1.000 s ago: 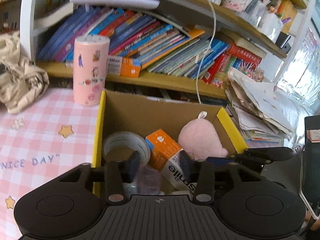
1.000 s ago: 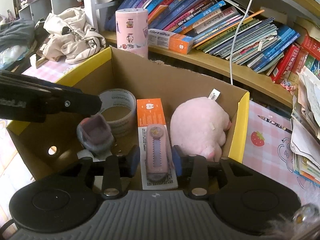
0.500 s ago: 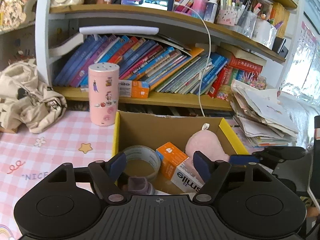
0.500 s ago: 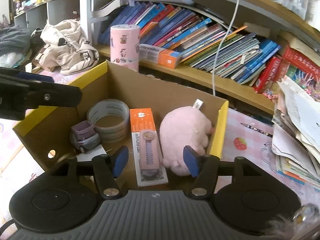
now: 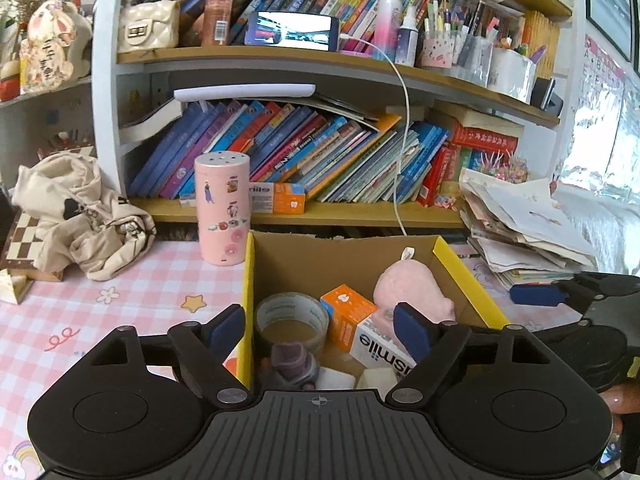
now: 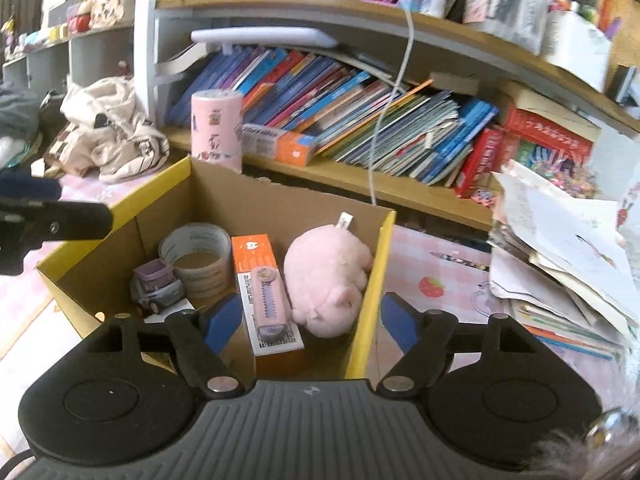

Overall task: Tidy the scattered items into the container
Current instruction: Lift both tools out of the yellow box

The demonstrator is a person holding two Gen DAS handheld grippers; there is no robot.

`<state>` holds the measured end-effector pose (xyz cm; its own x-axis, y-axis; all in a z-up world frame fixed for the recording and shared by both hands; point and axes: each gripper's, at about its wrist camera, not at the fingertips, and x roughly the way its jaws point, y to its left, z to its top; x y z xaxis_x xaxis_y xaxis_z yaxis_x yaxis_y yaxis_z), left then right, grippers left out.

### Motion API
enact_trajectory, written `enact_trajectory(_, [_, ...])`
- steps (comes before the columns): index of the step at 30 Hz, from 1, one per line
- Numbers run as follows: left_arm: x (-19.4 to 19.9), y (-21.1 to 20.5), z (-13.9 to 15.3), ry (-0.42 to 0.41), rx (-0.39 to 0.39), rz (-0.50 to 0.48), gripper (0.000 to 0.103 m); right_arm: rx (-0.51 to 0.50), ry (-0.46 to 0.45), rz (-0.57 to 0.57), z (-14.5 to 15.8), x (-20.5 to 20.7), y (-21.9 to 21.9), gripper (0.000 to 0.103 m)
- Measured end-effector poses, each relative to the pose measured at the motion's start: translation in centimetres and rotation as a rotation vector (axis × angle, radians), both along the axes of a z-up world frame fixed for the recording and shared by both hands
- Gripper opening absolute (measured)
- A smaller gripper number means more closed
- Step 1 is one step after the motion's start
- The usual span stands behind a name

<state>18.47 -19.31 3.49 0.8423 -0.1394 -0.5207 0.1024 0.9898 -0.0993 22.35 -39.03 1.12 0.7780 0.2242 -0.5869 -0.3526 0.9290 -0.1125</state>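
An open cardboard box with yellow flaps stands on the pink checked table. Inside lie a tape roll, an orange and white toothpaste box with a pink comb-like item on it, a pink plush pig and a small purple toy truck. My left gripper is open and empty above the box's near edge. My right gripper is open and empty above the near right side of the box.
A pink sticker-covered canister stands behind the box's left corner. A bookshelf runs behind. A beige garment lies at the left. A paper stack sits at the right. A white cable hangs down.
Both grippers opened, releasing the purple truck and the pink comb item into the box, and both pulled back and upward away from the box.
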Motion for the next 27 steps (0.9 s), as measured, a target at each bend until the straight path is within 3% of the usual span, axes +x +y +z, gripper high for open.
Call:
enact_trajectory(11, [-4.2,3.3,-0.8,0.04,0.028,0.032,0.085,0.047,-0.003,-0.096,0.4,-5.2,0.9,0.076])
enact_trajectory(27, [-10.9,9.7,-1.2,0.065,0.055,0.014,0.086,0.121,0.03,-0.222,-0.2,-13.6,6.9,0.089])
